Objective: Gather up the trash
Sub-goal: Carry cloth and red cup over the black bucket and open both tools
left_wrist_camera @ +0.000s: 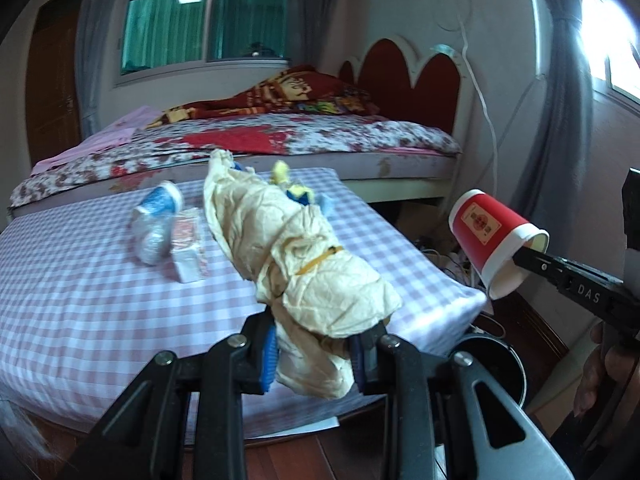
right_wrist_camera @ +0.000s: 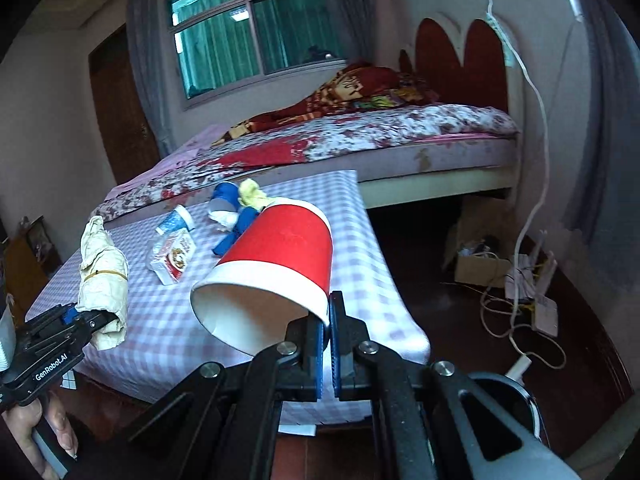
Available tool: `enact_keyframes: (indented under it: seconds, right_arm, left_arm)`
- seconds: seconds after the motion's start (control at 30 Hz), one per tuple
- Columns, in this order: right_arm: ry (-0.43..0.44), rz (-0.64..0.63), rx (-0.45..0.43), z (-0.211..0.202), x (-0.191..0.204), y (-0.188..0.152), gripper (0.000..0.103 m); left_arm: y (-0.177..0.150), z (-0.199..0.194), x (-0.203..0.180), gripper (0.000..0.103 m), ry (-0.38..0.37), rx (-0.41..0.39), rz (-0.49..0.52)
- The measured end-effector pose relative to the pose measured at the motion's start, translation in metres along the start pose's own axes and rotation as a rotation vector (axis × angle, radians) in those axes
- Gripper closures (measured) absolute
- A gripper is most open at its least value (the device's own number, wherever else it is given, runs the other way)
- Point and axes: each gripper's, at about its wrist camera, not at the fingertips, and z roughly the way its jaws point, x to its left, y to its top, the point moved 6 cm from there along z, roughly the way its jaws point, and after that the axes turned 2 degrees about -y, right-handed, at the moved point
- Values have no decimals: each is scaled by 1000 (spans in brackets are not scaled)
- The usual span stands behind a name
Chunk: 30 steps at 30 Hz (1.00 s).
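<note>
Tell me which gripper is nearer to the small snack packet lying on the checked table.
Left. The left gripper, shut on the paper bundle, hangs just beside the snack packet. The right gripper, pinching the red cup, is farther off toward the table's corner.

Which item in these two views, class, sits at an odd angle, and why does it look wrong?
The red paper cup is odd: the right tool pinches only its rim, so it hangs tipped on its side above the checked table, mouth facing the camera. Nothing is seen spilling. The left tool grips a crumpled paper bundle.
</note>
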Motion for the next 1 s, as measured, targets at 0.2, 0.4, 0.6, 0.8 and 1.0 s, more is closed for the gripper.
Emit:
enact_keyframes:
  seconds: [0.2, 0.4, 0.6, 0.8, 1.0]
  right_arm:
    - [-50, 23, -4, -17, -26, -11, 100]
    - [-110, 68, 1, -32, -67, -23, 100]
    - [-182, 116, 6, -50, -114, -37, 100]
    - [-243, 148, 41, -62, -151, -59, 100]
    - [-289, 175, 109, -62, -183, -87, 100]
  left_arm:
    - [-5, 4, -35, 73, -56, 17, 49]
    - [-15, 10, -72, 73, -114, 40, 95]
    - [-27, 20, -121, 73, -187, 75, 155]
    - [-42, 34, -172, 73, -279, 123, 219]
    - [-63, 52, -219, 73, -366, 189, 280]
